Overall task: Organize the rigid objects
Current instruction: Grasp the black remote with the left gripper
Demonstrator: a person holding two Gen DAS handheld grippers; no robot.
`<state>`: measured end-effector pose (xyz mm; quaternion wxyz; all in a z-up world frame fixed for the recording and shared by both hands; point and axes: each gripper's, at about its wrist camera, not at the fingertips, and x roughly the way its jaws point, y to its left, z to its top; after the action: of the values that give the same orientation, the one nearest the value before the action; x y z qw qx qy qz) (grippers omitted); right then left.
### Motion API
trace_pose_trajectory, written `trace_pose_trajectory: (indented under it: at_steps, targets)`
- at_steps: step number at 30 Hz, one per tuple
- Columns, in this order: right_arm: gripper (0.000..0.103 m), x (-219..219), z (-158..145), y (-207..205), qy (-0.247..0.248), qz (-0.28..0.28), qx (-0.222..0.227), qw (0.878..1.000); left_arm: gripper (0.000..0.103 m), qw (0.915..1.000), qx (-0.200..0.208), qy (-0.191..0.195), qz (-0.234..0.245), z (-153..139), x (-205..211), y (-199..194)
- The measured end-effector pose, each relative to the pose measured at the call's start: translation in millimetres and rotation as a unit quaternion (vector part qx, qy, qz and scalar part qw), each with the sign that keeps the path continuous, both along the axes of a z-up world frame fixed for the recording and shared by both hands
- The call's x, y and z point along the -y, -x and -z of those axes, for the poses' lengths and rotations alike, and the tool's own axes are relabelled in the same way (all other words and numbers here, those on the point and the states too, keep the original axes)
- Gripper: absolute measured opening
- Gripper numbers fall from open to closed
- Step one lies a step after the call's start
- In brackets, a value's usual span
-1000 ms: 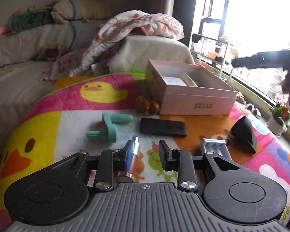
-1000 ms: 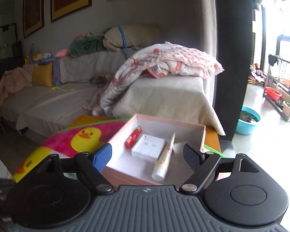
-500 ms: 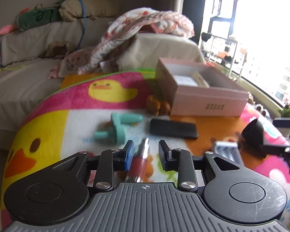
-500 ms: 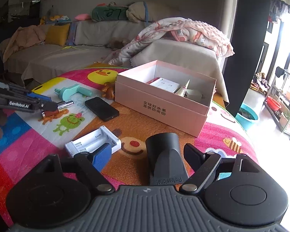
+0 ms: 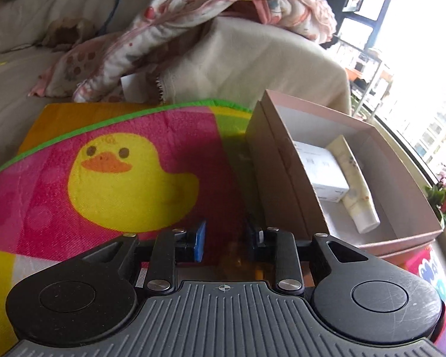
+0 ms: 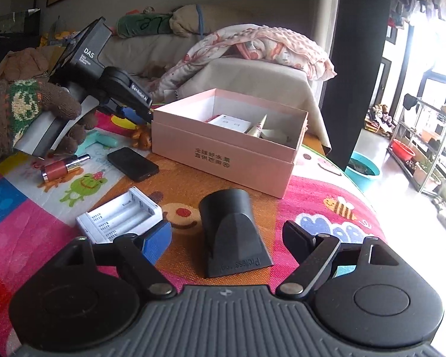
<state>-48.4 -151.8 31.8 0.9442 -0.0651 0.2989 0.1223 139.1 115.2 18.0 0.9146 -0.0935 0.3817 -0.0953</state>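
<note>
A pink box (image 6: 223, 145) stands on the colourful mat and holds a white carton (image 5: 321, 172) and a cream tube (image 5: 353, 184). My left gripper (image 5: 226, 241) is open and empty over a small brown figure (image 5: 238, 258) at the box's near-left corner; it also shows in the right wrist view (image 6: 133, 113). My right gripper (image 6: 227, 238) is open, its jaws on either side of a black dryer nozzle (image 6: 232, 229) that lies on the mat. A white battery charger (image 6: 119, 217), a black phone (image 6: 132, 163), a reddish bottle (image 6: 59, 168) and a teal object (image 6: 99, 141) lie on the mat.
A sofa arm with a patterned blanket (image 6: 252, 47) rises right behind the box. A blue basin (image 6: 362, 169) and a shelf rack (image 6: 425, 148) stand on the floor to the right. The mat's edge drops off at the right.
My left gripper has moved forward from the reddish bottle, which stays on the mat, to the box corner. My right gripper has come down from the box to the nozzle.
</note>
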Motion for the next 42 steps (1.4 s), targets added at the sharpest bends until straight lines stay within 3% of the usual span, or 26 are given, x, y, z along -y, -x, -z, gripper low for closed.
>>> trace_pose_trajectory:
  at_steps: [7,13,15,18,21,25,30,33,36,42]
  targets:
    - [0.082,25,17,-13,-0.044,0.043,-0.042,0.997,0.029,0.9986,-0.012,0.029,0.042,4,7,65]
    - [0.083,26,21,-17,-0.054,0.044,-0.054,0.996,0.03,0.9959,-0.026,0.077,0.039,5,3,115]
    - [0.083,27,21,-18,-0.056,0.046,-0.055,0.996,0.03,0.9954,-0.013,0.085,0.042,0,-1,131]
    - [0.083,27,22,-18,-0.059,0.049,-0.055,0.996,0.03,0.995,0.014,0.051,0.084,-11,0,155]
    - [0.083,27,22,-19,-0.059,0.049,-0.06,0.995,0.03,0.9921,0.002,0.005,0.125,-9,8,171]
    - [0.083,27,23,-19,-0.061,0.052,-0.061,0.995,0.032,0.9826,0.016,-0.06,0.175,-3,27,192]
    - [0.083,28,24,-21,-0.063,0.054,-0.067,0.994,0.053,0.9702,0.015,-0.099,0.221,2,50,196]
    - [0.084,29,25,-21,-0.065,0.056,-0.068,0.994,0.055,0.9614,0.028,-0.117,0.247,4,62,199]
    - [0.084,29,25,-21,-0.067,0.056,-0.07,0.994,0.058,0.9651,0.029,-0.109,0.236,5,63,195]
    - [0.084,30,23,-18,-0.07,0.056,-0.058,0.994,0.055,0.9771,0.038,-0.087,0.191,8,65,180]
